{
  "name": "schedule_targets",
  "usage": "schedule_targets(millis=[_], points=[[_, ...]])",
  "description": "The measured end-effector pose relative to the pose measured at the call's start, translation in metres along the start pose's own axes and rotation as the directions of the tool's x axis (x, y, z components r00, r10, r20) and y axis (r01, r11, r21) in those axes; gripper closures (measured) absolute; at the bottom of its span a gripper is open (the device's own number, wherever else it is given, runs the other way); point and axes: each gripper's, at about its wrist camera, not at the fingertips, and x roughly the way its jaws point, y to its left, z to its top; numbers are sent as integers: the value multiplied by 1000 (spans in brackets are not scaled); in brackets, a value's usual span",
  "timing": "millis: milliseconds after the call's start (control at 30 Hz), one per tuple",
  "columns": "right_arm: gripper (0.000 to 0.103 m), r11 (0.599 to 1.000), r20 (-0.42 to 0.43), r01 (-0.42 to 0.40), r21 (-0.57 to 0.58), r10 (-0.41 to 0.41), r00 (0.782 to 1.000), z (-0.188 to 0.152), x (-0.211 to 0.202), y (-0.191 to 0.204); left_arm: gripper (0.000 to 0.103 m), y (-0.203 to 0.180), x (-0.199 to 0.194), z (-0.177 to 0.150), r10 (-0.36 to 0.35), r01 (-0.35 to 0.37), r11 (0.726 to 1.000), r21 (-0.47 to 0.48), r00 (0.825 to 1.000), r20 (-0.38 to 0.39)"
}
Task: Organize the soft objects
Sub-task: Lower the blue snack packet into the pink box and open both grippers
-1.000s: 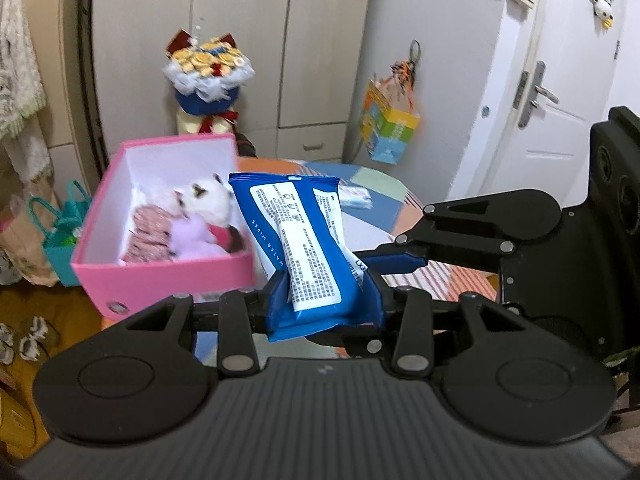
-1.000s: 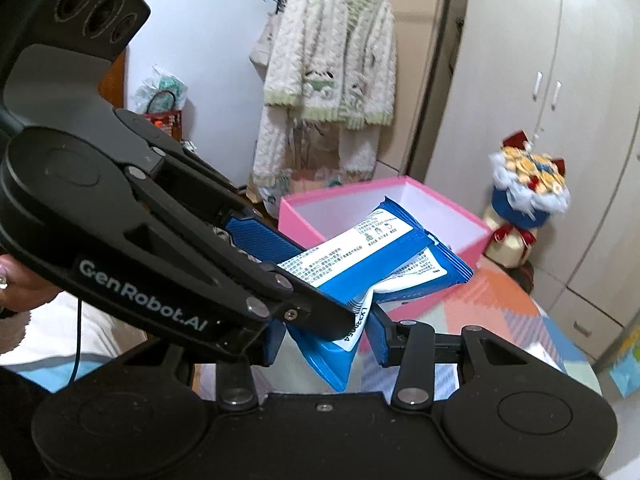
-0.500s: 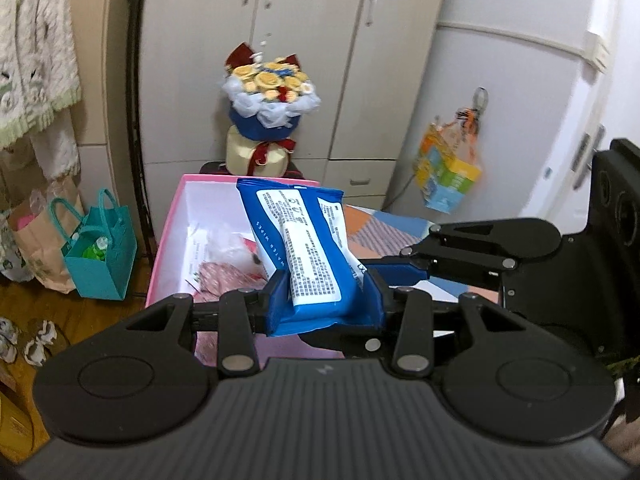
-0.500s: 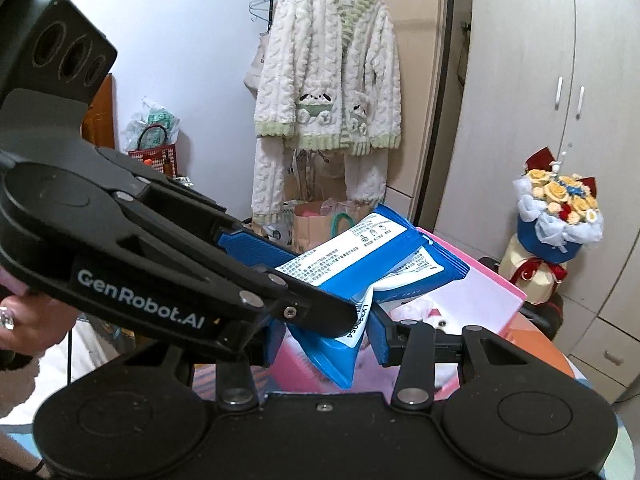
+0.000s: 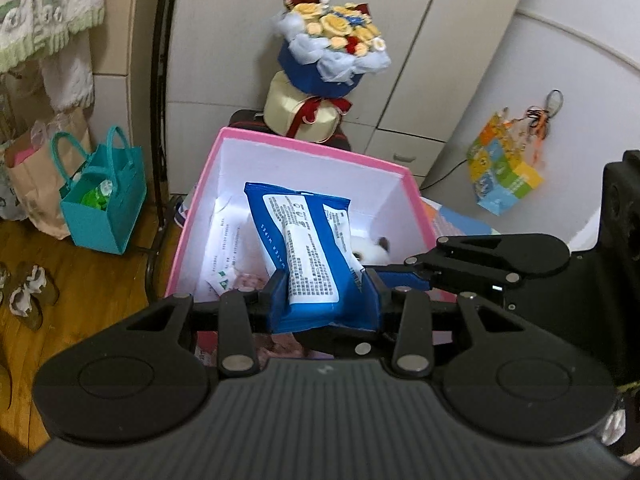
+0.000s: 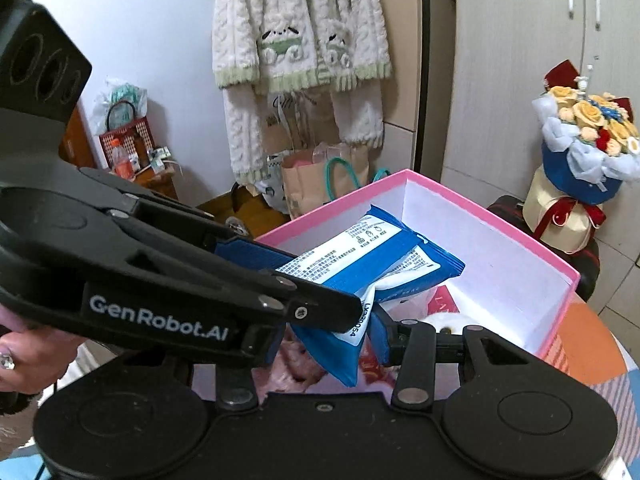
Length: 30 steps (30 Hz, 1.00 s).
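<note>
Left wrist view: the left gripper (image 5: 324, 300) has its two blue pads closed partway on the near end of one blue wipes pack (image 5: 308, 248), which sticks up and forward over the open pink box (image 5: 304, 152). The pack's white label carries small print too fine to read; along its blue edge runs the word "WIPES". The right gripper (image 5: 404, 276) comes in from the right, one blue finger reaching the same pack. Inside the box lie one flat white packet (image 5: 224, 248) with unreadable print and one white plush toy (image 5: 370, 250), half hidden behind the pack. Behind the box stands one flower bouquet (image 5: 332, 44). On the floor to the left stands one teal bag (image 5: 102, 208); one colourful bag (image 5: 506, 168) hangs on the right.

Right wrist view: the right gripper (image 6: 332, 340) pinches the pack's (image 6: 360, 264) lower end, jaws partly closed on it, above the box (image 6: 500, 220). A code on the pack's seam reads "LX23054". The left gripper (image 6: 256, 252), marked "GenRobot.AI", crosses from the left and clamps the same pack. One cream cardigan (image 6: 296, 28) hangs behind. One hand (image 6: 28, 360) shows at the left edge.
</note>
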Motion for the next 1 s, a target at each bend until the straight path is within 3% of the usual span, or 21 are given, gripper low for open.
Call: schedule_targets(millis=[67, 200, 333, 433, 500, 1000], points=[[54, 1000, -7, 0, 18, 0, 1000, 0, 9, -4, 64, 5, 8, 2, 13, -13, 1000, -9, 1000, 1], [53, 999, -28, 38, -3, -38, 999, -1, 26, -6, 62, 7, 12, 1, 109, -110, 994, 25, 993, 36], [53, 999, -33, 45, -5, -45, 998, -7, 27, -4, 62, 7, 9, -3, 90, -91, 995, 28, 996, 22], [45, 998, -24, 60, 7, -59, 998, -9, 20, -3, 58, 3, 1, -9, 122, -124, 991, 52, 992, 40], [33, 996, -25, 84, -6, -84, 996, -10, 12, 2, 48, 2, -9, -13, 111, -114, 992, 57, 992, 55], [30, 974, 17, 214, -76, -213, 977, -29, -68, 50, 38, -32, -101, -41, 63, -86, 982, 169, 988, 139]])
